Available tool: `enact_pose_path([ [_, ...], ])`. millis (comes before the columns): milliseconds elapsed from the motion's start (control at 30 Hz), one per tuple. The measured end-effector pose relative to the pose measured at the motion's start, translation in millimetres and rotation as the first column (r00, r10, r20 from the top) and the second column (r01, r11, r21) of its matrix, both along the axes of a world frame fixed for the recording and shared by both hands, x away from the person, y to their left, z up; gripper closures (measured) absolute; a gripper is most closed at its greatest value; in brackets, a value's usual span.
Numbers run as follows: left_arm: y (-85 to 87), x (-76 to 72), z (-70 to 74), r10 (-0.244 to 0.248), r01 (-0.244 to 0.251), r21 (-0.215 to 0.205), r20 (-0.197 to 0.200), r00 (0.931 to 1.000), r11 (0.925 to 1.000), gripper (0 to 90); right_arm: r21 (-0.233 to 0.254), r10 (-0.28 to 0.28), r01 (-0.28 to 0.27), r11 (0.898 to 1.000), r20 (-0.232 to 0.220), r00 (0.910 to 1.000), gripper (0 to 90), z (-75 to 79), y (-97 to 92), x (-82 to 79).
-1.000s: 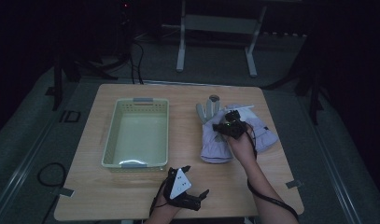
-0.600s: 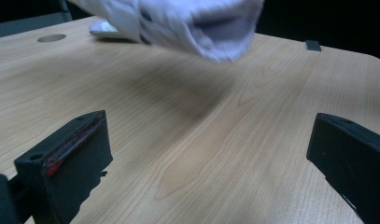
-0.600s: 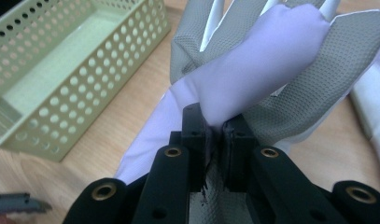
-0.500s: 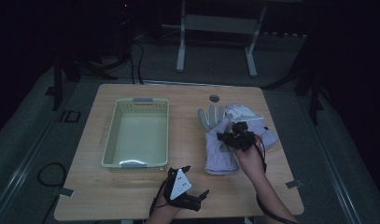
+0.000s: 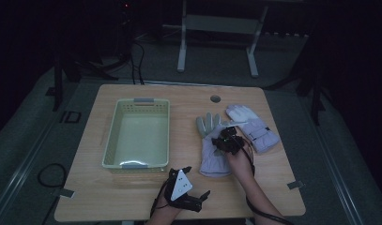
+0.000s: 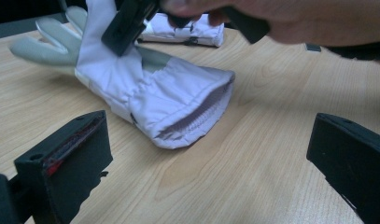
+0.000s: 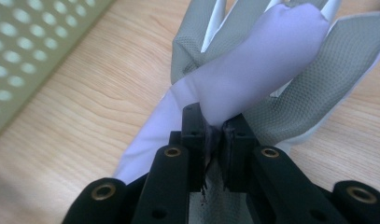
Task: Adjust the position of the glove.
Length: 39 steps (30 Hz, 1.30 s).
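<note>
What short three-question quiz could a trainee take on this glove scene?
1. True or false: the right gripper is shut on the nearer glove.
2. Where does the basket sit relative to the gloves: A) left, B) right, C) between them?
3. How do the left gripper jaws stand?

Key:
1. True; it pinches a fold of white fabric.
2. A.
3. Open, holding nothing, facing the glove's cuff.

Dim lab or studio recording space: lone wooden table (image 5: 179, 101) on grey carpeted floor (image 5: 34, 140), cables (image 5: 137, 56) trailing, metal stand legs (image 5: 181, 47) behind, dark surroundings.
</note>
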<state>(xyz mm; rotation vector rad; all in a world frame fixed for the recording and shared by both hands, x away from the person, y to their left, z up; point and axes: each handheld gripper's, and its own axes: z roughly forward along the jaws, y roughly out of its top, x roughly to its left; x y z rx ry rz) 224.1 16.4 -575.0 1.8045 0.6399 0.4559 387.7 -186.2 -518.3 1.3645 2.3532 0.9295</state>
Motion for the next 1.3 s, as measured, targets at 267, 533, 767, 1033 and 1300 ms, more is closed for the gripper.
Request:
enact_pose_path([
  [267, 0.0, 0.0, 0.0, -0.007, 0.007, 0.0, 0.0, 1.0, 1.0, 0.1, 0.019, -0.011, 0.012, 1.0, -0.03, 0.9995, 77.7, -16.5, -2.3, 6.6],
  [533, -0.1, -0.1, 0.0, -0.006, 0.006, 0.001, 0.001, 1.0, 1.0, 0.1, 0.023, 0.016, -0.016, 1.0, 0.007, 0.9999, 64.0, -16.6, -8.3, 5.8],
  [767, -0.2, -0.1, 0.0, -0.003, 0.003, 0.001, 0.0, 1.0, 1.0, 0.1, -0.005, 0.038, -0.037, 0.999, 0.041, 0.9984, 57.3, -1.7, -20.3, 2.5],
  [1033, -0.2, -0.3, -0.1, 0.002, -0.002, -0.004, 0.0, 1.0, 1.0, 0.1, -0.039, 0.049, -0.045, 0.998, 0.111, 0.9927, 57.4, 22.5, -45.3, 1.4],
  [1300, -0.2, -0.3, -0.1, 0.003, -0.003, -0.003, 0.0, 1.0, 1.0, 0.1, -0.031, -0.005, 0.009, 0.999, 0.111, 0.9938, 42.5, 32.7, -67.5, 7.2],
])
